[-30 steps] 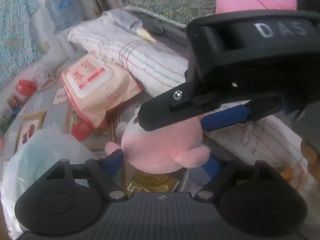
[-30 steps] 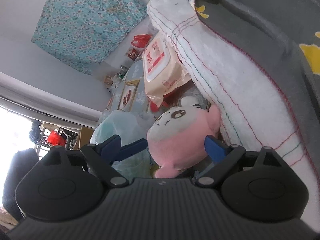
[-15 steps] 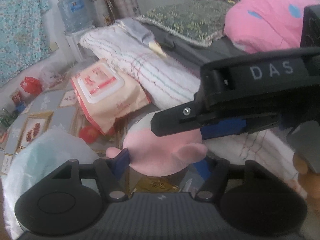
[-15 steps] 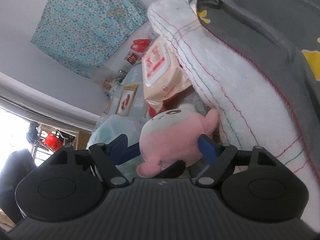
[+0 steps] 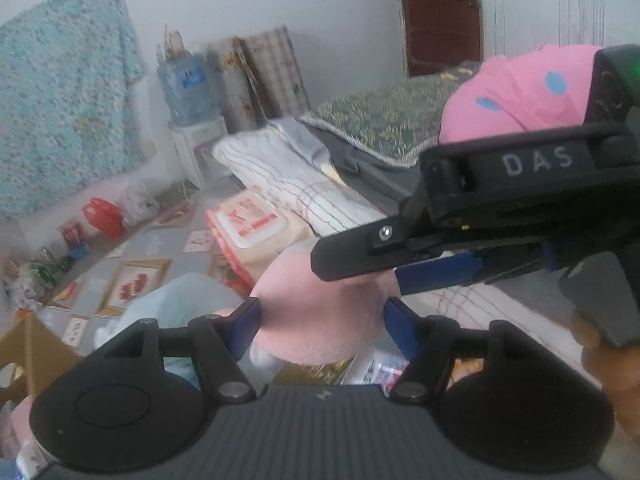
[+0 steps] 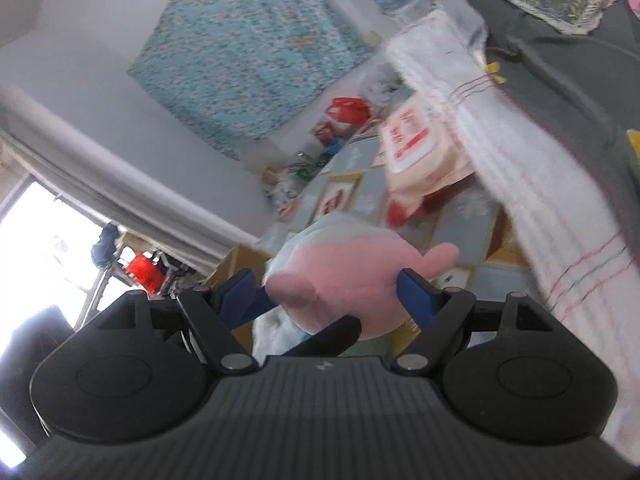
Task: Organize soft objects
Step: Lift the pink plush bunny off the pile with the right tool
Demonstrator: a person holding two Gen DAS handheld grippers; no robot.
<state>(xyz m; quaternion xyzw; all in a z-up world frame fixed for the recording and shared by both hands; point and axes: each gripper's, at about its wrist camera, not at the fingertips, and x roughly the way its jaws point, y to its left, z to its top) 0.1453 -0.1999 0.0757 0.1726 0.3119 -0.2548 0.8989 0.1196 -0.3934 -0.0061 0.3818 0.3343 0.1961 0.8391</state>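
I am holding a pink plush (image 5: 316,312) with both grippers at once, clear of the floor. My left gripper (image 5: 320,320) is closed on it, the blue pads (image 5: 245,320) pressing into its sides at a middling width, and the jaws have only just narrowed onto it. My right gripper (image 6: 330,294) is gripping the same plush (image 6: 344,276) from the other side, its pads (image 6: 414,292) sunk into the pink body, having also just drawn in over the toy. In the left wrist view the right gripper (image 5: 356,256) is reaching in from the right, its black finger lying across the top of the plush (the letters DAS are showing on its housing). In the right wrist view a rounded limb of the plush is sticking out to the right, and a black finger of the left gripper is crossing beneath the toy. Behind the plush a pack of wipes (image 5: 256,228) is lying on the patterned floor (image 5: 152,244), just beside a white striped blanket (image 5: 296,184) that is draped along the edge of the bed (image 5: 384,120). A large pink cushion (image 5: 516,100) with blue spots is sitting on the bed, well apart from the plush. A pale blue bag (image 5: 168,304) is sitting below and to the left of the toy, and a floral cloth (image 6: 248,52) is hanging on the wall.
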